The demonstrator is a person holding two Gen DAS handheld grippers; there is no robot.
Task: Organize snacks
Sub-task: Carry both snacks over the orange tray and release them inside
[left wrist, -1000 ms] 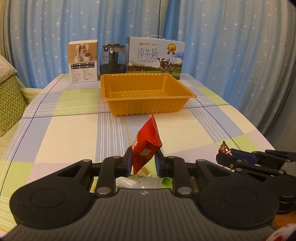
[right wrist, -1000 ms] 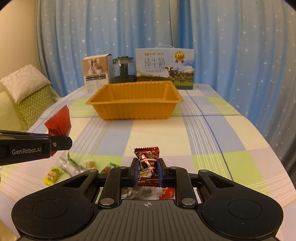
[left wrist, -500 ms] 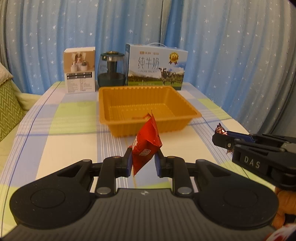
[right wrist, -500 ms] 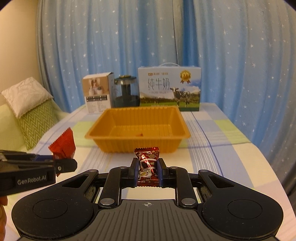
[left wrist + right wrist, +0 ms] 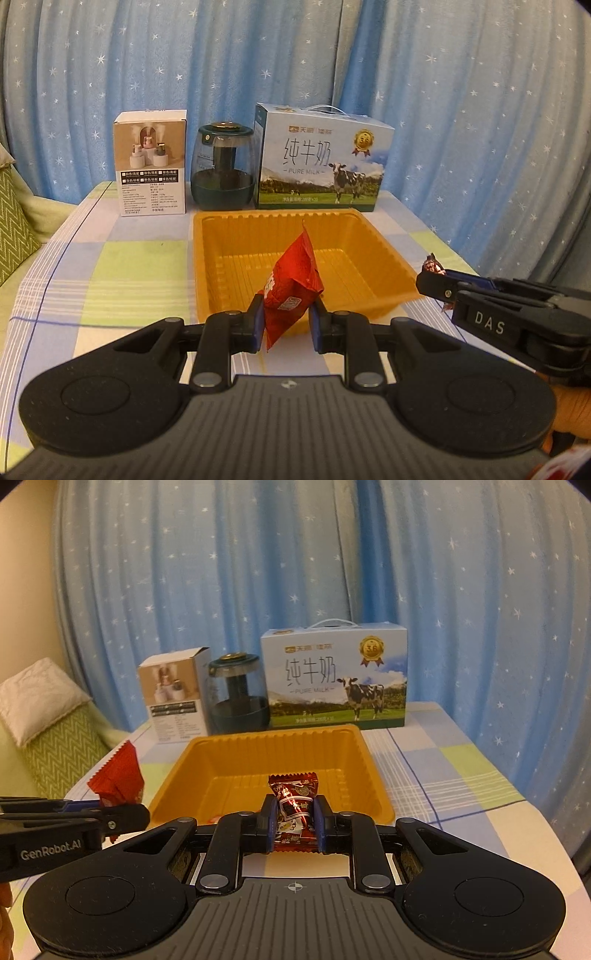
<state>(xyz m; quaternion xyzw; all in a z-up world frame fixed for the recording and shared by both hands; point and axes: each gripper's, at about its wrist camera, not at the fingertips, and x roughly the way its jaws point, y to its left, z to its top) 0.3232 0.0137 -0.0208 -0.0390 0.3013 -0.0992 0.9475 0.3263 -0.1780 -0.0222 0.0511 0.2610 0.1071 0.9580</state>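
Jaws of the left gripper (image 5: pixel 286 325) clamp a red snack packet (image 5: pixel 291 288) before the orange tray (image 5: pixel 384 251). Only the right wrist view shows the dark red candy (image 5: pixel 294 808) whole, pinched in the right gripper (image 5: pixel 294 829); the left view shows just its twisted end.

A home, most likely a living or dining corner

A table (image 5: pixel 110 266) is wearing a pastel checked cloth and standing against blue star-printed curtains (image 5: pixel 184 590), which are hanging in soft folds across the whole back wall; a green zigzag cushion (image 5: pixel 55 760) is resting on a sofa beside it (a white pillow (image 5: pixel 37 698) is lying on top), and a carton of milk (image 5: pixel 321 162) is sitting among household items.
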